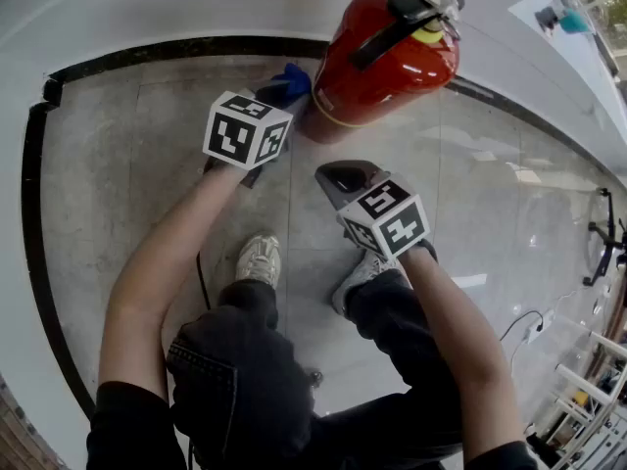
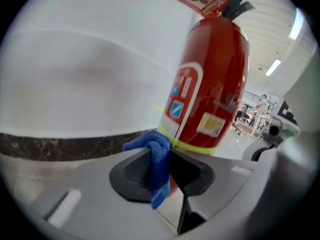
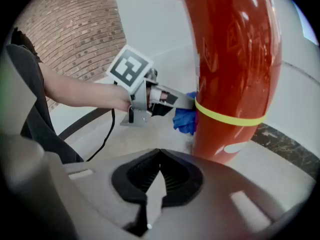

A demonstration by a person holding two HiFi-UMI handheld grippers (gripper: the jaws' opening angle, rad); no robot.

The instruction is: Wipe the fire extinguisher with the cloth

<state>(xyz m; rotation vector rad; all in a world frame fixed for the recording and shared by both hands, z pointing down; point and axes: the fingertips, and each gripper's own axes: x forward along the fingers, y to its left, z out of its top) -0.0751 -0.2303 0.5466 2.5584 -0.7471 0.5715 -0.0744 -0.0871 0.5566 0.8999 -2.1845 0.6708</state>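
Observation:
A red fire extinguisher (image 1: 387, 62) with a black handle stands on the stone floor by the white wall. My left gripper (image 1: 282, 96) is shut on a blue cloth (image 1: 293, 80), and the cloth sits against the extinguisher's lower left side. In the left gripper view the cloth (image 2: 158, 164) hangs pinched between the pads, with the extinguisher (image 2: 212, 84) just beyond. My right gripper (image 1: 345, 177) hovers over the floor in front of the extinguisher, shut and empty. The right gripper view shows its tips (image 3: 160, 153) meeting, the extinguisher (image 3: 232, 59), the cloth (image 3: 185, 119) and the left gripper (image 3: 172, 100).
A black stone border (image 1: 186, 49) runs along the foot of the white wall. The person's shoes (image 1: 260, 259) are planted just behind the grippers. A black cable (image 3: 102, 139) trails on the floor. A brick wall (image 3: 75, 29) rises at the left.

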